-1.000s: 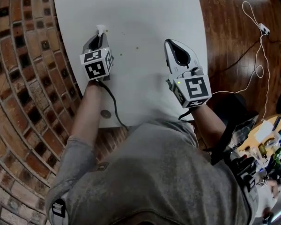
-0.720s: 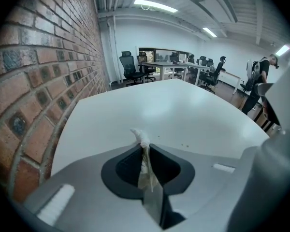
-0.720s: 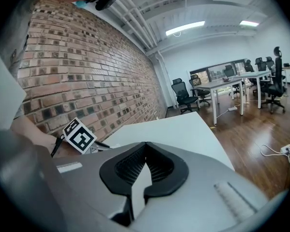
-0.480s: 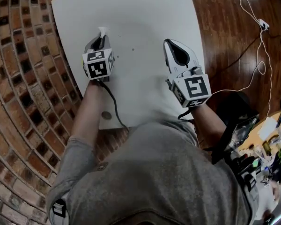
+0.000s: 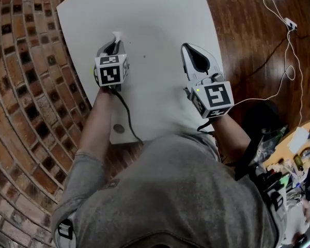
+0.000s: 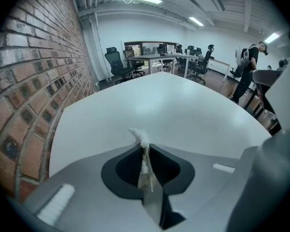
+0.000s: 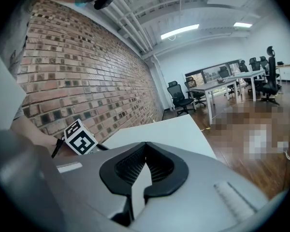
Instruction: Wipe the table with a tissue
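Observation:
A white table (image 5: 150, 14) fills the upper middle of the head view. My left gripper (image 5: 115, 39) rests over its left part, shut on a twisted white tissue (image 5: 115, 35) whose tip pokes out past the jaws. The left gripper view shows the same tissue (image 6: 144, 153) pinched between the closed jaws, above the table (image 6: 174, 105). My right gripper (image 5: 187, 47) lies over the table's right side, shut with nothing in it. From the right gripper view (image 7: 145, 146) the jaws meet at the tips and the left gripper's marker cube (image 7: 80, 137) shows at the left.
A few small dark specks (image 5: 144, 56) dot the table between the grippers. A round brown mark (image 5: 118, 129) sits near the table's front left corner. Brick floor (image 5: 26, 76) lies to the left, wooden floor with a white cable (image 5: 287, 50) to the right. Office chairs (image 6: 117, 66) stand far back.
The left gripper with the tissue has slid a little toward the right and nearer across the table. The right gripper has hardly moved.

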